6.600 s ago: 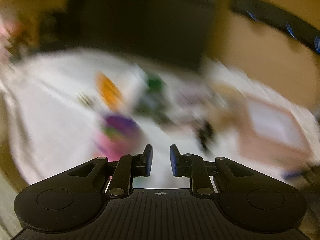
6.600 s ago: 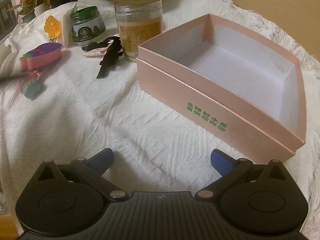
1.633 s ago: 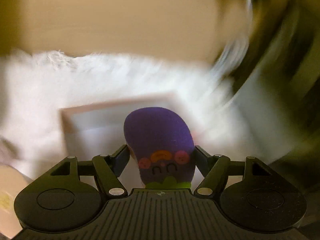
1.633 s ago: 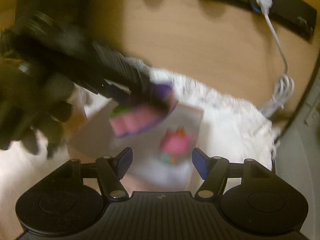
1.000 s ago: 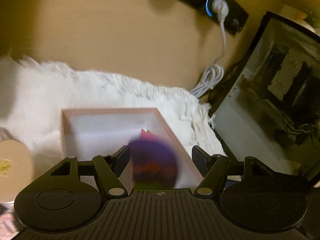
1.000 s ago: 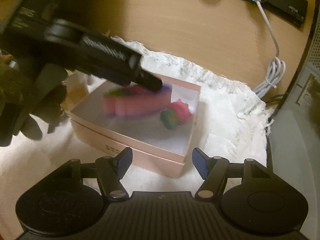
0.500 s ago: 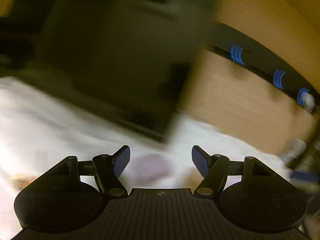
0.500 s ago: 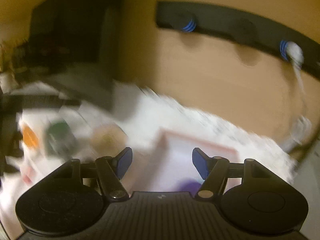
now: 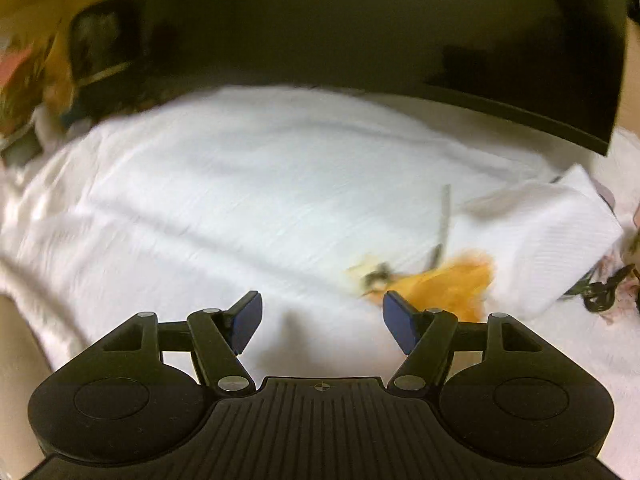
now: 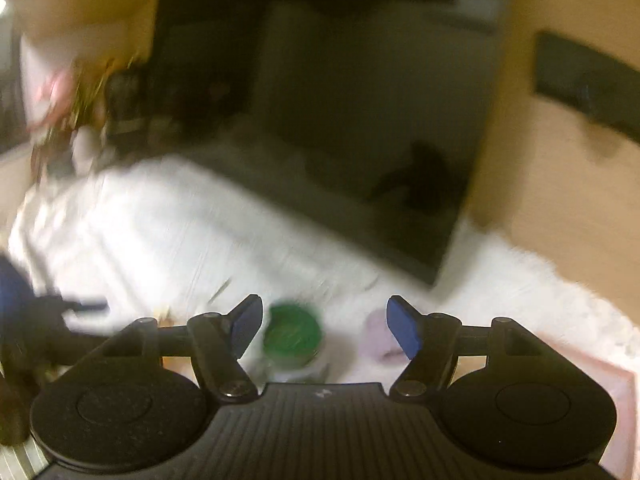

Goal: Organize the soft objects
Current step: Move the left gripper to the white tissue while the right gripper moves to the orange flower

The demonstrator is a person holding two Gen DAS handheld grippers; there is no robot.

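Left wrist view, starting at the left edge: blurred pink and yellow clutter (image 9: pixel 24 76) sits at the back corner, beside a dark boxy shape. Across the middle spreads the rumpled white textured cloth (image 9: pixel 224 200), bare on this side. The left gripper (image 9: pixel 322 320) hangs over it, blue pads spread wide, nothing between them. Just right of its right pad lies the orange fuzzy soft object (image 9: pixel 452 280), smeared by blur, resting on the cloth with a thin grey stick-like thing (image 9: pixel 443 216) rising behind it. Further right, a folded white cloth pad (image 9: pixel 552 232), and at the far edge a black tangled ribbon (image 9: pixel 600 292). A big dark monitor (image 9: pixel 400 40) fills the back.

Right wrist view, everything streaked. At the far left, part of the other gripper, dark with a blue patch, shows low over the cloth. The right gripper (image 10: pixel 324 326) stands with its jaws wide apart and empty. Between and below them, nearer the left pad, sits a green-lidded round jar (image 10: pixel 292 334); a pale lilac blob (image 10: pixel 378 336), too blurred to name, lies by the right pad. At the lower right corner, the rim of the pink cardboard box (image 10: pixel 592 368) peeks in, contents out of sight.
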